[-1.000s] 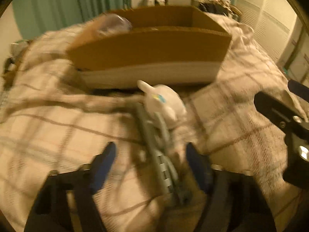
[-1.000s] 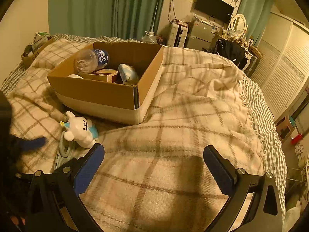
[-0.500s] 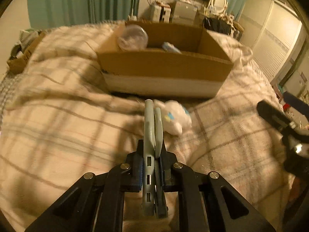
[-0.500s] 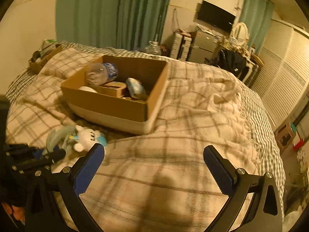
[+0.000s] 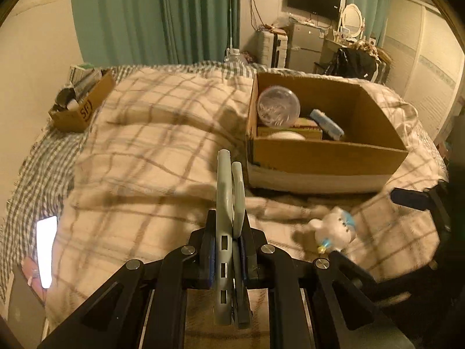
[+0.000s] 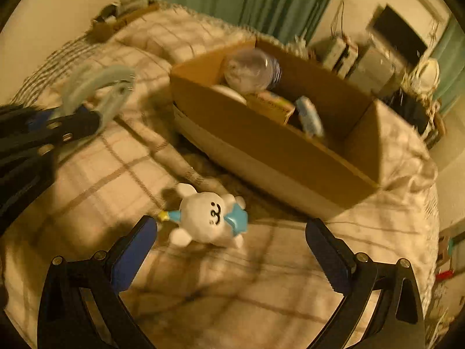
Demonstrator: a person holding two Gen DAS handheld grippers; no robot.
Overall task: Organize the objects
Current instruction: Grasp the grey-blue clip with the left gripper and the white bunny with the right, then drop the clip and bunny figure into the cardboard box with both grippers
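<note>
My left gripper is shut on a pale grey-green plastic hanger and holds it above the bed; the hanger also shows in the right wrist view. A white bunny toy with blue trim lies on the plaid blanket, just ahead of my open, empty right gripper; it also shows in the left wrist view. An open cardboard box holds a clear plastic bottle, a flat packet and a blue pouch; the box also shows in the right wrist view.
A small cardboard box of items sits at the bed's far left corner. A lit phone lies at the left bed edge. Green curtains, a TV, a mirror and a cluttered desk stand beyond the bed.
My left gripper closed on the hanger and lifted it off the blanket, swinging left. My right gripper moved down and left toward the bunny toy.
</note>
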